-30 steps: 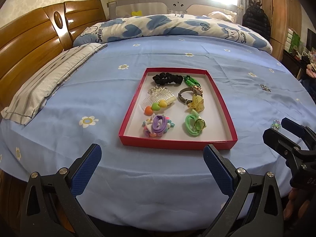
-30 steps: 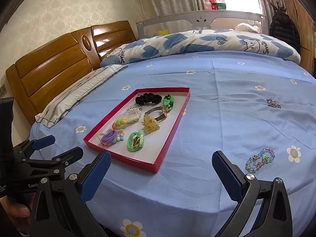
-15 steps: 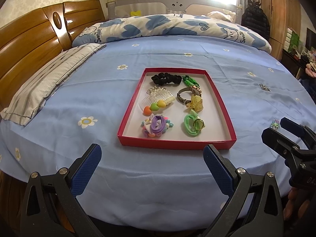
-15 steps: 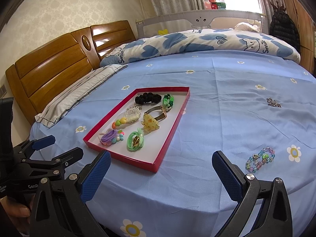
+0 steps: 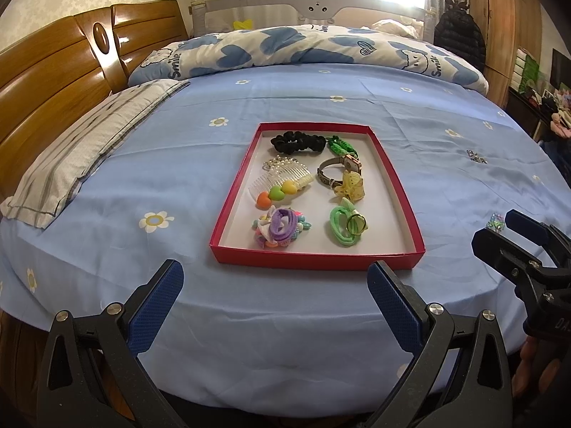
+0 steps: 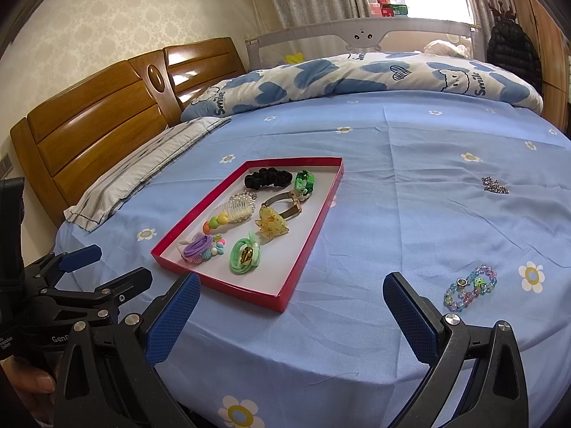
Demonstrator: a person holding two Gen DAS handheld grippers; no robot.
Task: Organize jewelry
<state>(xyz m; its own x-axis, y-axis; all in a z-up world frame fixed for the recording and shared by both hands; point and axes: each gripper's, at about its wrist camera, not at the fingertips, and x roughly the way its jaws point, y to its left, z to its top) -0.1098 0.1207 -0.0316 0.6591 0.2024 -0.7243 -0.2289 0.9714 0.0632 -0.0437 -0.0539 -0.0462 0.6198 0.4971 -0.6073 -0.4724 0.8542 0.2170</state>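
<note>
The left hand-held gripper (image 5: 274, 285) hangs low over the near edge of the bed (image 5: 321, 339), its two blue fingers spread wide and holding nothing. Straight ahead of it, between the lines of its fingers, lies the red tray (image 5: 228, 196) on the blue sheet. In the tray, far from this gripper, are a black scrunchie (image 5: 298, 141) and a green braided band (image 5: 340, 145); nearer come a pearl comb (image 5: 282, 174), a watch (image 5: 339, 169) and a yellow claw clip (image 5: 351, 187); nearest are a purple hair-tie bundle (image 5: 282, 226) and a green hair tie (image 5: 348, 226).

The right hand-held gripper (image 6: 291, 305) is also spread wide and empty, above the bed edge. The tray (image 6: 310, 228) is ahead of it and to its left. A beaded bracelet (image 6: 471, 287) lies on the sheet just to the right of its right finger (image 6: 410, 317), not touching it. Further ahead on the right, well apart from the tray, lies a small dark sparkly piece (image 6: 494, 185); I cannot tell what it is.
</note>
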